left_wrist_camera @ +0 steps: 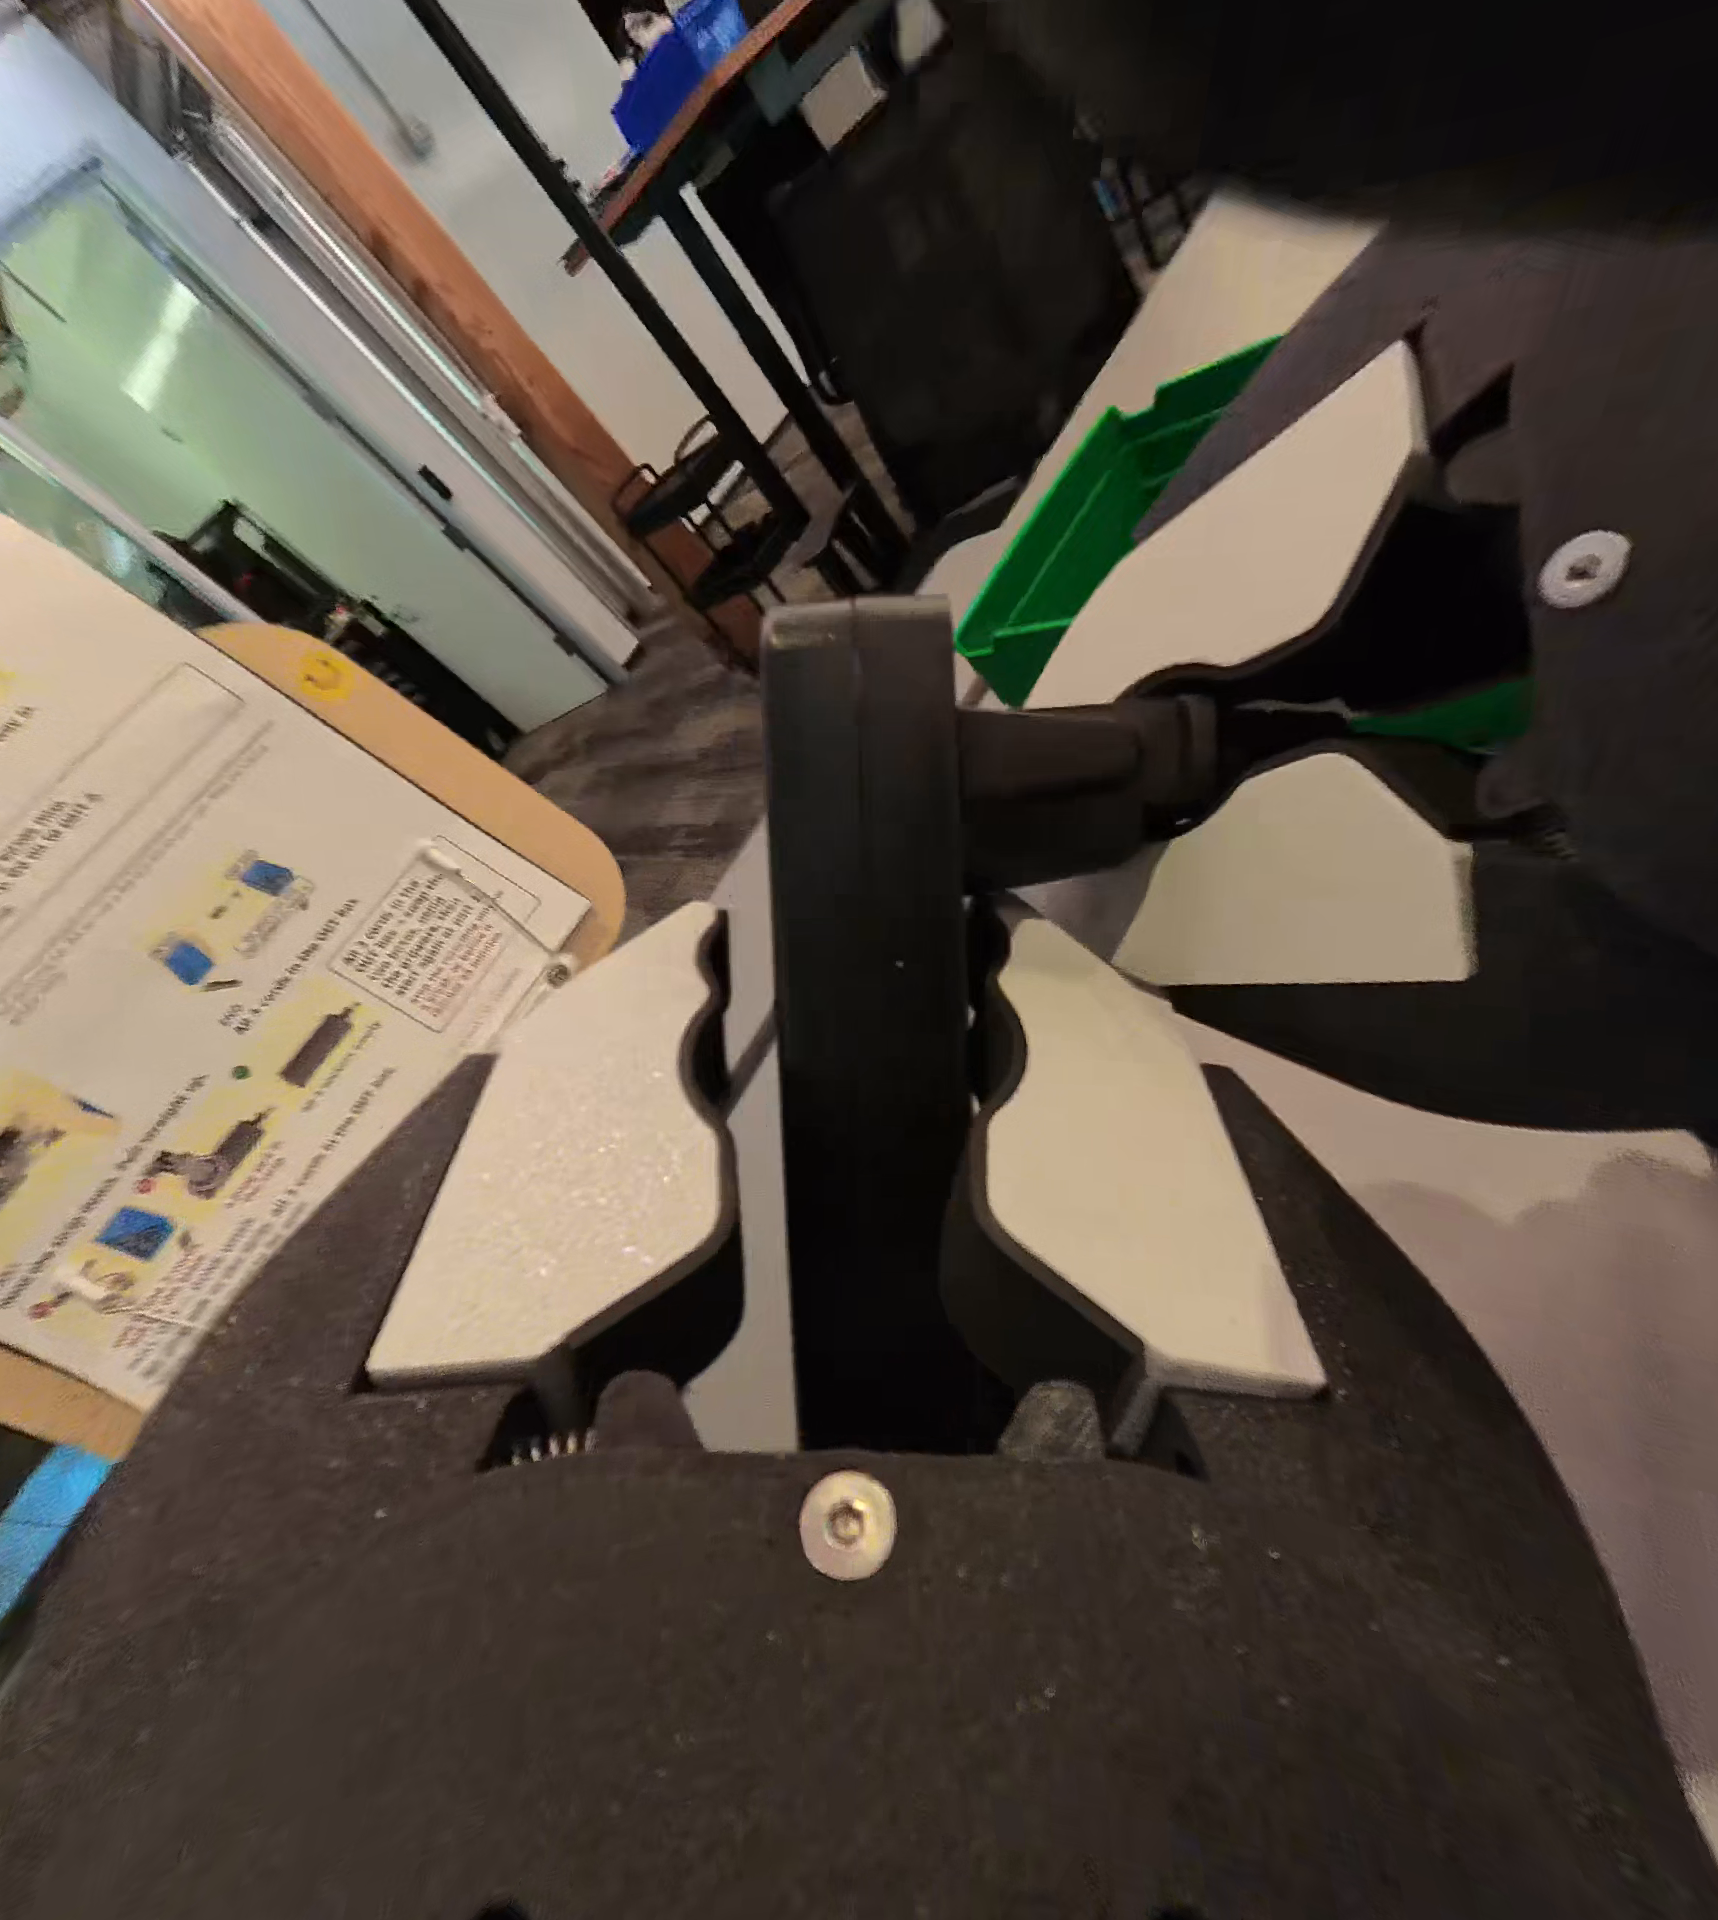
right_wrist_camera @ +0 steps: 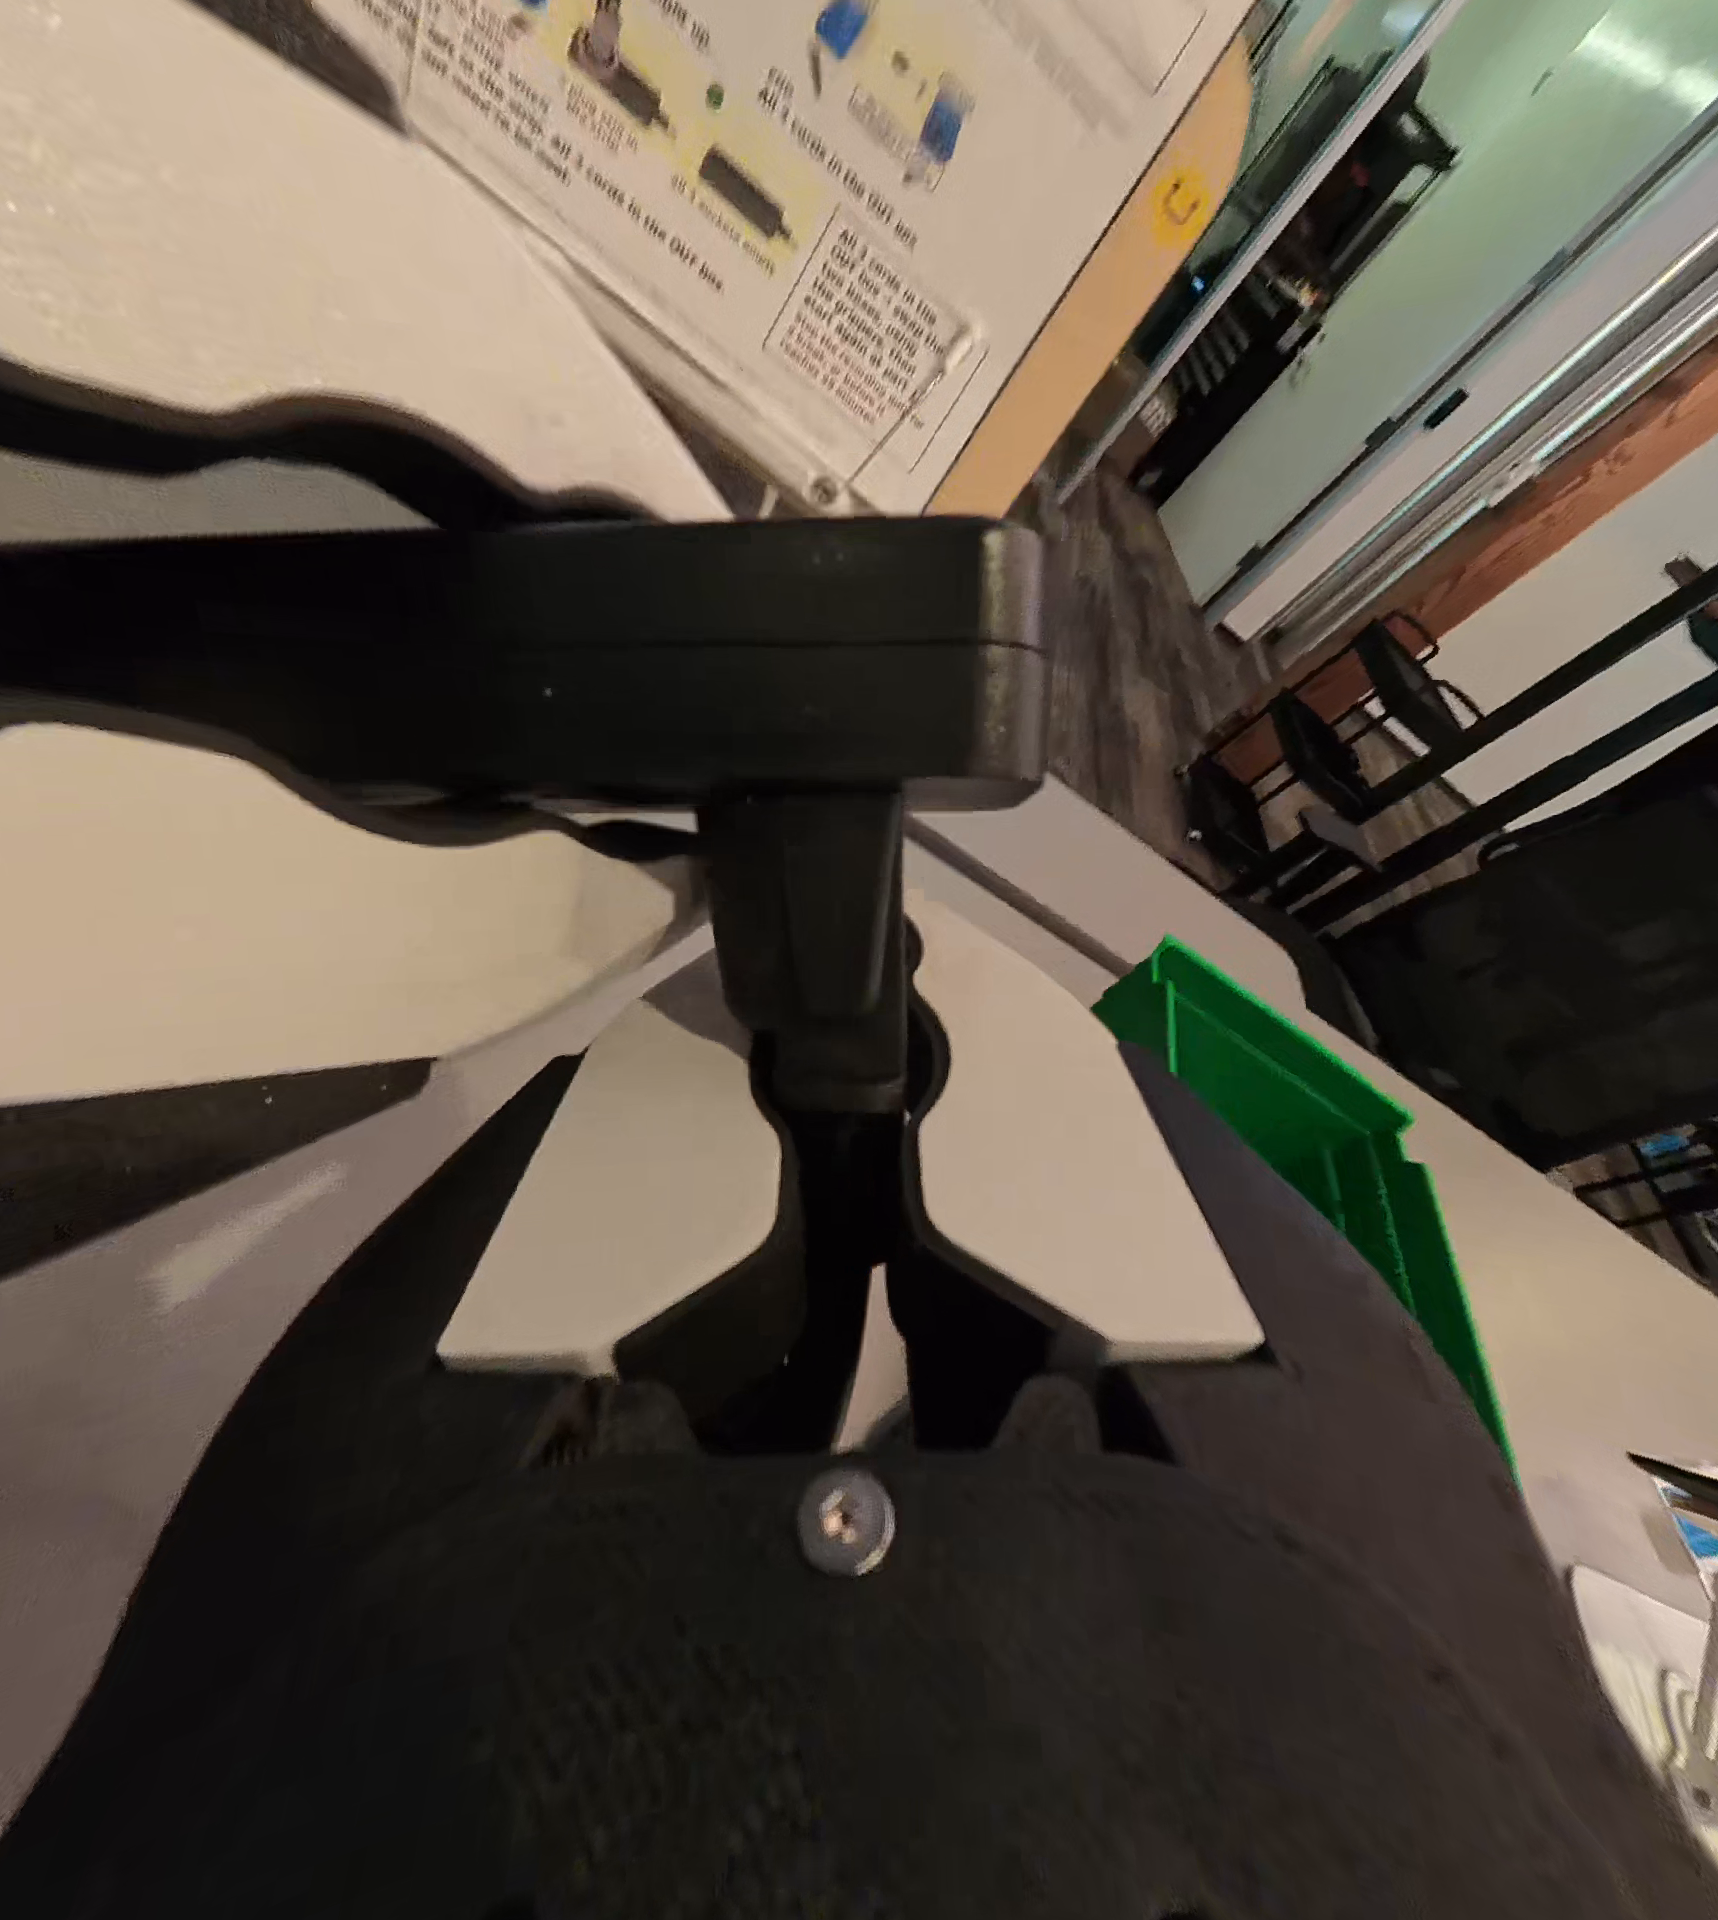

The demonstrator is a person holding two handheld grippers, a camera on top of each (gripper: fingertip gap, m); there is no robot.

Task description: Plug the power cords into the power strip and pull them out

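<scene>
While clamped edge-on by left gripper [left_wrist_camera: 860, 1049], matte black strip [left_wrist_camera: 860, 852], a smooth slab with rounded corners, raised off table [left_wrist_camera: 1520, 1247]. White grainy pads [left_wrist_camera: 574, 1153] tight on both faces. Right gripper [right_wrist_camera: 839, 1081] closed round ribbed black plug [right_wrist_camera: 813, 914], seated against strip face. Beyond, glossy green bin [right_wrist_camera: 1281, 1101]; laminated sheet [left_wrist_camera: 159, 883] on left.

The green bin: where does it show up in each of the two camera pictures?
Left wrist view: green bin sits upper right of centre, partly hidden behind the right gripper.
Right wrist view: it lies right of centre.
Shared landmark: the black power strip.
</scene>
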